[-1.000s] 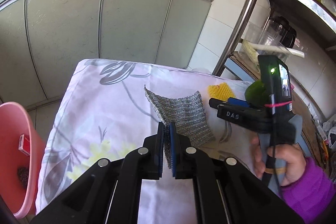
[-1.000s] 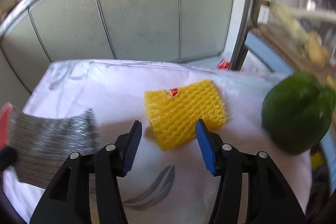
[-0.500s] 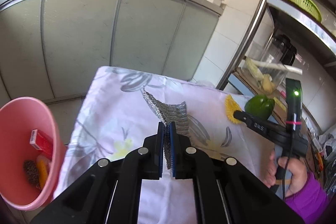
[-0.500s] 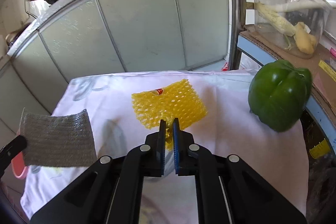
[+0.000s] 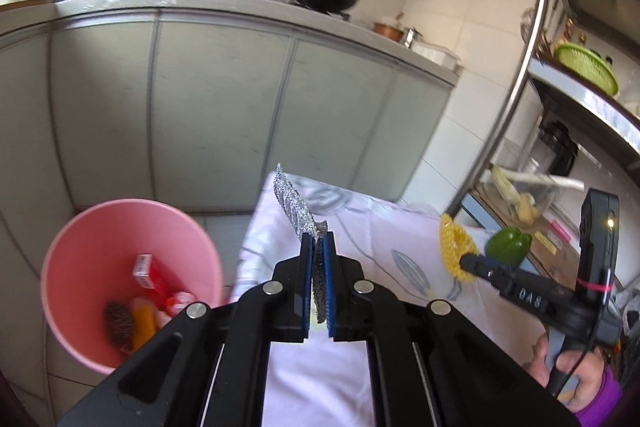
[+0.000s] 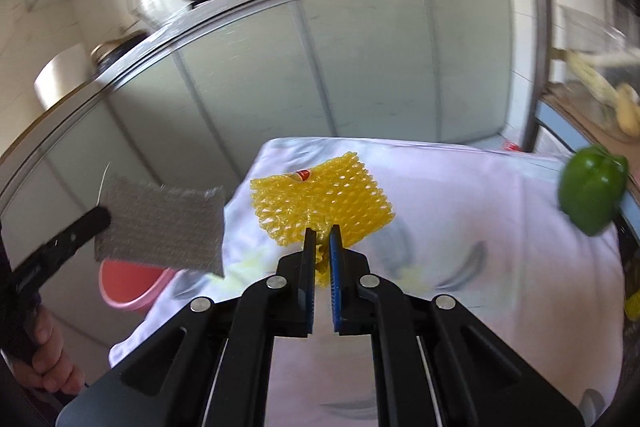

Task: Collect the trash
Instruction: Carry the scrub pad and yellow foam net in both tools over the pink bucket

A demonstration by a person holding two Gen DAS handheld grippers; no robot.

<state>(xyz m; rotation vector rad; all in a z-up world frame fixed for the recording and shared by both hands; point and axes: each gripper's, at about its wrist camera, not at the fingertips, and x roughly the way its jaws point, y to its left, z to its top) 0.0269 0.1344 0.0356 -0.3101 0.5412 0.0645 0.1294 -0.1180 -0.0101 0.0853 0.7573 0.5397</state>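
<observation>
Left gripper (image 5: 318, 247) is clamped on the scrub pad (image 5: 294, 205); right gripper (image 6: 322, 239) on the foam net (image 6: 320, 201). Both items, judged light and limp, are edge-held; the bin (image 5: 60, 267) lies at 9 o'clock.

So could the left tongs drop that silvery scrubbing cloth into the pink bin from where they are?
Probably yes. The left tongs grip the silvery scrubbing cloth in the air at the table's edge, and the pink bin stands open just beside and below it, with nothing between them.
</observation>
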